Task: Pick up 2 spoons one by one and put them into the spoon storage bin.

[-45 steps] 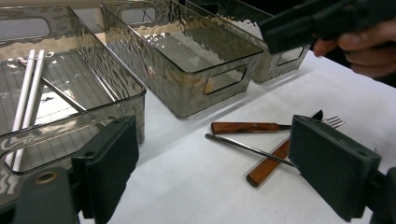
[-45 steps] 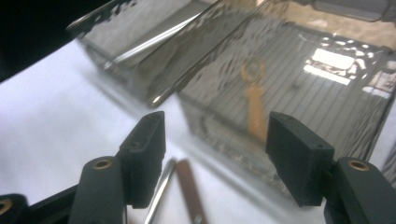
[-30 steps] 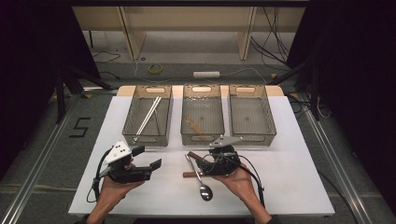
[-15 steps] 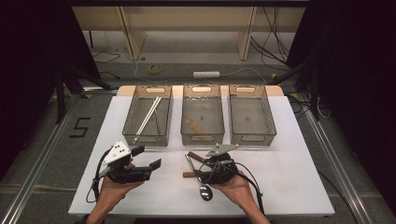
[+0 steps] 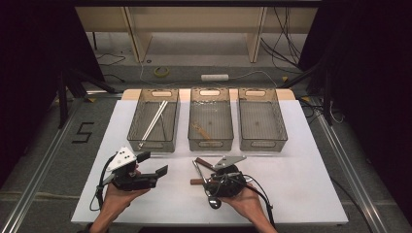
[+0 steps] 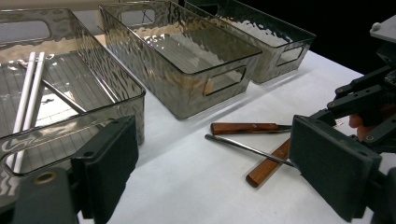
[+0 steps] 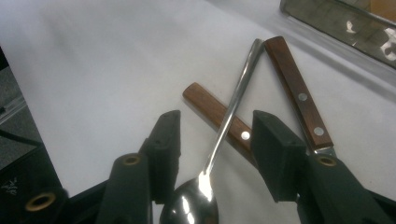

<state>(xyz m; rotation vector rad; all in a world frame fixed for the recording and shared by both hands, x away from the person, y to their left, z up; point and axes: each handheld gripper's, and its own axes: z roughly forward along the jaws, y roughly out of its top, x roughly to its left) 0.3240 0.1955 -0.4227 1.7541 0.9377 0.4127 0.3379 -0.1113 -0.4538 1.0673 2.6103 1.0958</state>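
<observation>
Spoon [image 7: 212,154] between closing R claw [image 7: 217,144], untouched, L claw [image 6: 224,172] apart, left bin [image 5: 154,121] w/ white sticks [image 5: 154,121], maybe chopsticks

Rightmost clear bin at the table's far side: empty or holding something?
Empty, as far as visible. The rightmost bin shows just its bare ribbed floor in the high view; the left gripper view gives no clear look inside.

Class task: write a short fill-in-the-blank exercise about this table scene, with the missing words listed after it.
1. The right gripper has its jaws on either side of the ____ handle.
2. The spoon lies across a knife with a ____ handle.
3. The white chopsticks lie in the ____ bin of three.

Missing words: spoon; wooden; left
</observation>
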